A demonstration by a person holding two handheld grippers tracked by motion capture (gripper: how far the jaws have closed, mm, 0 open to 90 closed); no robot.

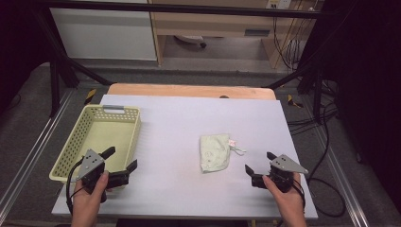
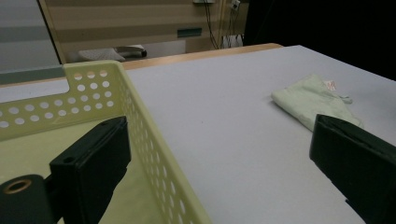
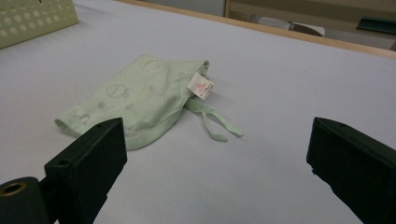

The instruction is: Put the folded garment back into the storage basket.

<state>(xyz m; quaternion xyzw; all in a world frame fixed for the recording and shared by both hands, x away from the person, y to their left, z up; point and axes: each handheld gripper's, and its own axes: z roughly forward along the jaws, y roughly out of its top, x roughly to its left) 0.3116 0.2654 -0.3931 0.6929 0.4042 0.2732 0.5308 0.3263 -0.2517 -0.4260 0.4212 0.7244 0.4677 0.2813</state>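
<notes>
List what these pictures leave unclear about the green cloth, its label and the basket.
- Label on the cloth: print too small to read in the right gripper view.
- Cloth's near corner: hidden behind a black jaw in the left gripper view.
- Basket: near end covered by the left tongs in the high view.

No legible text, brand, number or sign anywhere. Small white sewn-in tag (image 3: 201,87) with red print at the open edge of the pale green printed cloth pouch (image 3: 135,95), centre of the right gripper view, but far too fine to read; same tag a mere pale speck (image 1: 232,143) right of centre in the high view. Faint printed figures on the cloth, no letters.
</notes>
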